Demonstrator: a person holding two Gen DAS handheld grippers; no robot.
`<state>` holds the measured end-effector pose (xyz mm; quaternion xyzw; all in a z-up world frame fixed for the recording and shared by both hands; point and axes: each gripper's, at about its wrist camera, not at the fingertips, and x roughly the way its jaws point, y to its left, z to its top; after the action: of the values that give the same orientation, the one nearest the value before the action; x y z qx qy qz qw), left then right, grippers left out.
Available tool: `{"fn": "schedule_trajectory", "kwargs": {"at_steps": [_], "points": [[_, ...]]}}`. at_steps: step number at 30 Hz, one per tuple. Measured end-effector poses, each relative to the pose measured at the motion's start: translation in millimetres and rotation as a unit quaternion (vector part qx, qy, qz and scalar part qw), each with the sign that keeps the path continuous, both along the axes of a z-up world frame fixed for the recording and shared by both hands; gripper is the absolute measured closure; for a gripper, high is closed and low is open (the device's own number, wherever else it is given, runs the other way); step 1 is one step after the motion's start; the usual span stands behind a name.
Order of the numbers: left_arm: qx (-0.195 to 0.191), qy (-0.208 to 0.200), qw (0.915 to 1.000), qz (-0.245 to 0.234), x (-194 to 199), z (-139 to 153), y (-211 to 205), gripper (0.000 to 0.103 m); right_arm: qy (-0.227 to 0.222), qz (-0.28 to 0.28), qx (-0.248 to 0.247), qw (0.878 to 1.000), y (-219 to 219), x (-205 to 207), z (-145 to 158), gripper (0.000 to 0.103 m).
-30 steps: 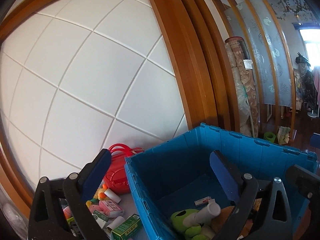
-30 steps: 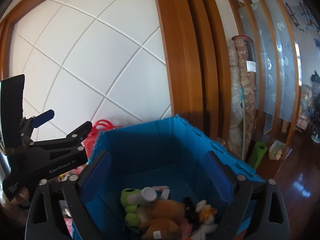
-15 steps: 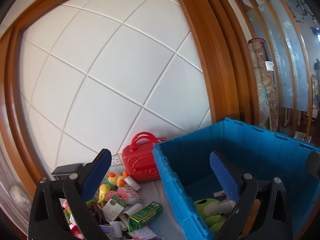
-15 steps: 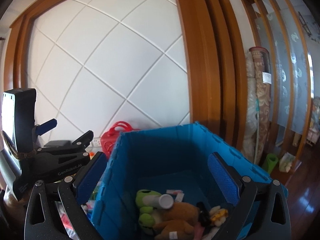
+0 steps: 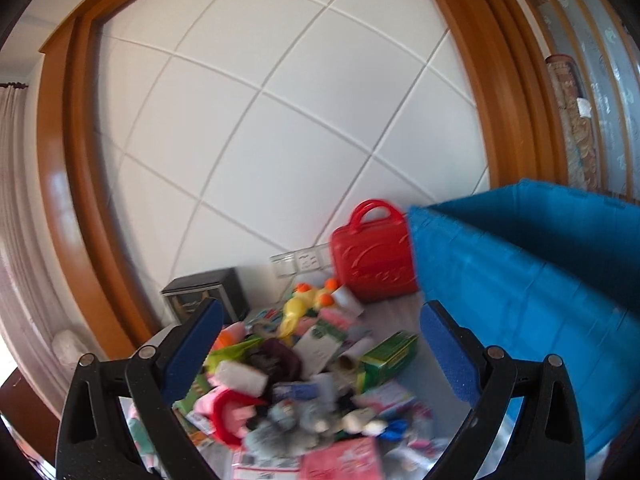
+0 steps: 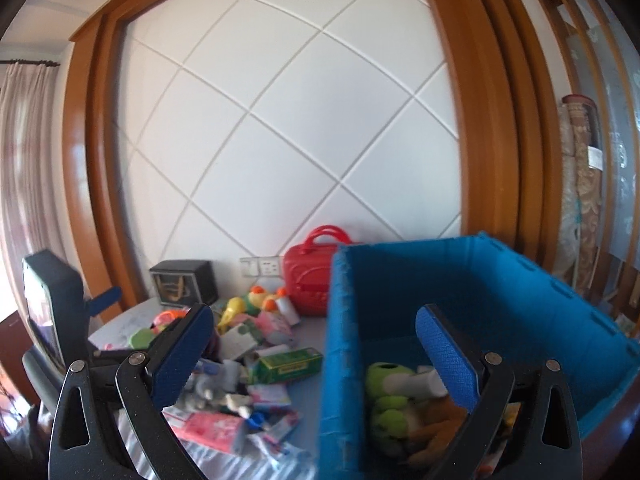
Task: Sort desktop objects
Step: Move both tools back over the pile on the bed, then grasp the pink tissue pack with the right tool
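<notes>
A heap of small boxes, tubes and toys (image 5: 304, 380) lies on the grey table, with a green box (image 5: 386, 358) at its right side. My left gripper (image 5: 320, 356) is open and empty above the heap. A blue crate (image 6: 480, 312) stands to the right and holds a green plush toy (image 6: 386, 396), a white tube and brown plush toys. My right gripper (image 6: 316, 360) is open and empty, straddling the crate's left wall. The heap (image 6: 240, 360) and the green box (image 6: 288, 364) also show in the right wrist view, as does the left gripper's body (image 6: 52, 320).
A red toy case (image 5: 370, 256) stands against the white tiled wall beside the crate. A black box (image 5: 204, 296) sits at the table's back left. A yellow duck toy (image 5: 304, 304) lies behind the heap. A wall socket (image 5: 300, 264) is behind them.
Both grippers have swung left and tilted down. The left view has moved off the crate's inside onto the heap. The right view now shows the table as well as the crate.
</notes>
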<state>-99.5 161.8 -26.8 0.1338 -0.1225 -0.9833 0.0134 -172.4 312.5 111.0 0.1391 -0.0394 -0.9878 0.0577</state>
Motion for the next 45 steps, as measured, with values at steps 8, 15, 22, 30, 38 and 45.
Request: {"fn": "schedule_trajectory", "kwargs": {"at_steps": [8, 15, 22, 30, 38, 45], "points": [[-0.036, -0.042, 0.9980, 0.030, 14.4, -66.8, -133.3, 0.003, -0.062, 0.040, -0.003, 0.997, -92.8, -33.7, -39.3, 0.000], [-0.046, -0.102, 0.9937, 0.015, 11.7, -118.8, -203.0, 0.003, -0.152, 0.112, 0.022, 0.982, -160.8, -63.6, -124.1, 0.000], [-0.024, -0.147, 0.9887, 0.017, 3.6, -151.9, -217.5, 0.003, -0.258, 0.192, 0.059, 0.945, -193.3, -97.9, -210.4, 0.000], [-0.016, -0.186, 0.9820, 0.029, 6.4, -174.3, -218.1, 0.003, -0.351, 0.181, 0.054, 0.917, -192.5, -164.4, -276.1, 0.001], [-0.012, -0.203, 0.9780, 0.046, 6.0, -178.9, -219.4, 0.003, -0.344, 0.099, 0.183, 0.916, -194.3, -234.1, -311.6, 0.002], [-0.006, -0.206, 0.9773, 0.050, 1.7, -178.0, -225.2, 0.003, -0.402, 0.108, 0.263, 0.870, -210.0, -249.5, -326.4, 0.002]]}}
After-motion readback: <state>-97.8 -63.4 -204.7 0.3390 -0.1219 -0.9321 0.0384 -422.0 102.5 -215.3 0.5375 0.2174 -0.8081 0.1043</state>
